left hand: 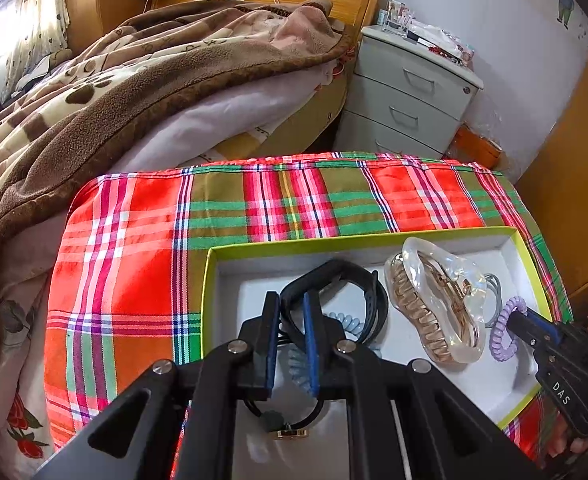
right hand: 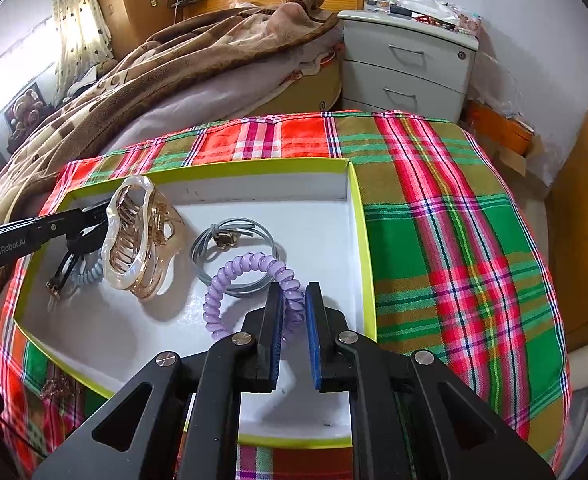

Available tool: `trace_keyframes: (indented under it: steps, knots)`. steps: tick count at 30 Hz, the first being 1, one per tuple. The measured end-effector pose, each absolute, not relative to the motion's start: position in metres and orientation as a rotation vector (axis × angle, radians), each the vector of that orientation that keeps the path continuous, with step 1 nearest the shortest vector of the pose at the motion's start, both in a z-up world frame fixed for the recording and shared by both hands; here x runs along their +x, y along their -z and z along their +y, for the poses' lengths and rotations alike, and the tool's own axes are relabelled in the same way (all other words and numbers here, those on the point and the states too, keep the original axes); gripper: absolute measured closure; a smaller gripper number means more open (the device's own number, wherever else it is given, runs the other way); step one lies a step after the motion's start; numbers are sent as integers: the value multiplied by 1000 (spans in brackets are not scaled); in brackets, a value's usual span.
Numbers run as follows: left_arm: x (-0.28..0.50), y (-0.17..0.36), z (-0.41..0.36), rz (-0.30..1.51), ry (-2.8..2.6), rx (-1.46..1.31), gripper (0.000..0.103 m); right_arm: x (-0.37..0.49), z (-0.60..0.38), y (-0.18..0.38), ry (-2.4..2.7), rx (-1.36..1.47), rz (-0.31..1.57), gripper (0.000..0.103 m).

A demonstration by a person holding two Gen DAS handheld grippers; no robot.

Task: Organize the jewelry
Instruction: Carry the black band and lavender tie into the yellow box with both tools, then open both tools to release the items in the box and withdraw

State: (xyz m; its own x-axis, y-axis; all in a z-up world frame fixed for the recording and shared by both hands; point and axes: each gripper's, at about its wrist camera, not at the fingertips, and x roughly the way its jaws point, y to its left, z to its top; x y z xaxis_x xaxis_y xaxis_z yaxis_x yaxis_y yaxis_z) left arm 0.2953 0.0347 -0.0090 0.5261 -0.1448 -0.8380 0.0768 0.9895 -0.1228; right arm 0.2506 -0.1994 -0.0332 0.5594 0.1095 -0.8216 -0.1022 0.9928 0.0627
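You have a shallow cardboard box [right hand: 355,208] with a lime-green rim and white floor on a plaid cloth [right hand: 453,220] of red, green, olive and pink; in it lie a lilac spiral hair tie [right hand: 230,280], a grey elastic loop [right hand: 262,232], a clear-and-gold claw clip [right hand: 142,236], a pale blue coil [left hand: 345,326] and a black strap [left hand: 333,280]; your gripper pads [right hand: 276,332] are blue on black

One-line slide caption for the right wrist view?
Right tool closes on purple coil hair tie inside white tray, beside clear claw clip.

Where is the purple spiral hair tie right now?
In the right wrist view, the purple spiral hair tie sits between the right tool's fingers, inside the white tray, overlapping the grey hair tie.
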Motion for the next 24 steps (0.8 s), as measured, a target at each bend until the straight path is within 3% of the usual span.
trace_keyframes:
  steps: [6, 9, 15, 24]
  knots:
    - [295, 7, 36, 1008, 128, -79, 89, 251, -201, 32, -130, 19, 967, 87]
    - [293, 4, 36, 1000, 128, -80, 81, 250, -201, 31, -130, 26, 962, 85]
    - [285, -1, 35, 991, 129, -74, 78, 247, -202, 27, -127, 37, 954, 77]
    - [259, -18, 36, 952, 141, -80, 72, 228, -204, 12, -144, 52, 910, 76]
